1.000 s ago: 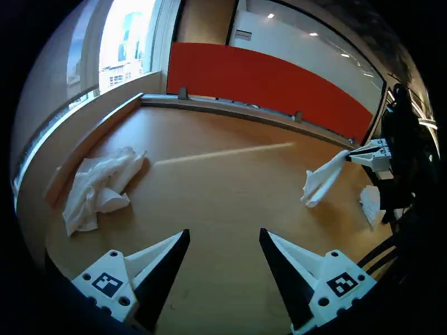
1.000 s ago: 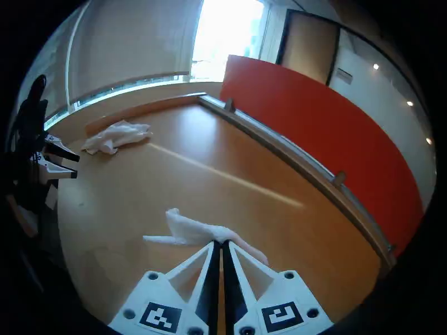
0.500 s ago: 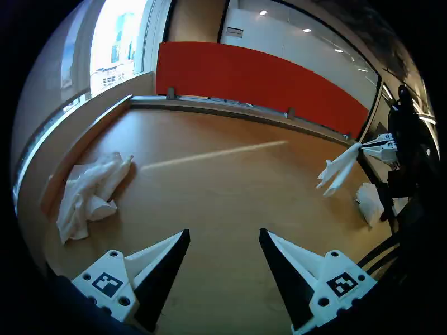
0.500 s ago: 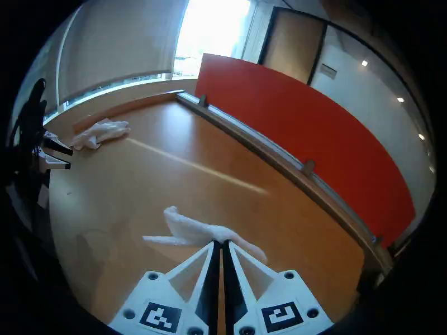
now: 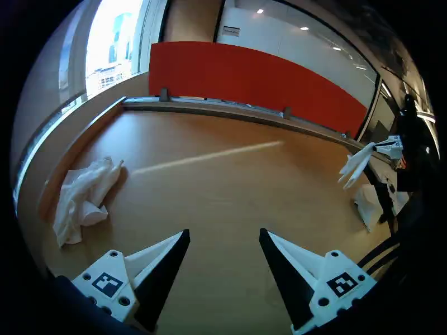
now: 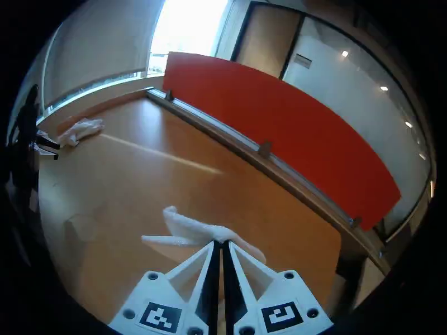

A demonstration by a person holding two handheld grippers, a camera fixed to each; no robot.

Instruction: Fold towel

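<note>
1. Two hand-held grippers work over a wooden table (image 5: 223,167) backed by a long red screen (image 5: 251,78).
2. Left gripper (image 5: 223,233): in its own view its two dark fingers stand wide apart and hold nothing. They point towards the screen, with plain wood showing between them.
3. Right gripper (image 6: 222,245): in its own view the fingers are pressed together on one end of the white towel (image 6: 195,231). The towel juts out ahead of the tips as a bunched strip.
4. In the left gripper view, the right gripper sits near the screen's right end. The towel dangles from its tips, lifted off the wood.
5. A smaller white rag (image 5: 369,204) lies at the table's edge just under the hanging towel, on the side away from the screen.
6. A crumpled white cloth (image 5: 84,195) lies on the table well out from the screen's left end, beside a low wall under a bright window (image 5: 106,50).
7. A grey rail (image 5: 223,107) with small brackets runs along the foot of the screen.
8. In the right gripper view, the left gripper appears small, far out from the screen's left end and near the crumpled cloth. What is behind it is too dark to make out.
</note>
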